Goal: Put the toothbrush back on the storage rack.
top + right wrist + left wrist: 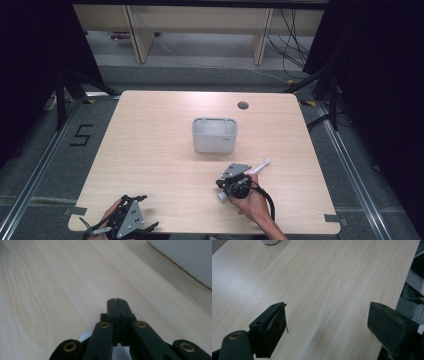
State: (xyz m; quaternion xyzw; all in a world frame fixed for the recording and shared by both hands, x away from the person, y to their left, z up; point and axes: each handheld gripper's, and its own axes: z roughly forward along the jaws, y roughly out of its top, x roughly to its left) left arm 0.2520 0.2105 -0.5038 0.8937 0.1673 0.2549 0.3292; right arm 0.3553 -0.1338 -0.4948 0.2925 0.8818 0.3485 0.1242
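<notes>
On the worktop (150,150), the right gripper (235,186) sits just in front of the grey bin (214,135), jaws pressed together; the left gripper (131,222), well off, has jaws wide.

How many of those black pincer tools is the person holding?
2: the left gripper by the table's near-left corner, jaws open; the right gripper right of centre, jaws shut.

My right gripper (117,301) has its two black jaws pressed together, tips meeting, low over the light wood table (50,290). Brass rivets show on the linkage arms at the bottom. A bit of a white object (86,336) peeks out under the linkage, unclear what. A pale grey container wall (187,257) sits top right.
</notes>
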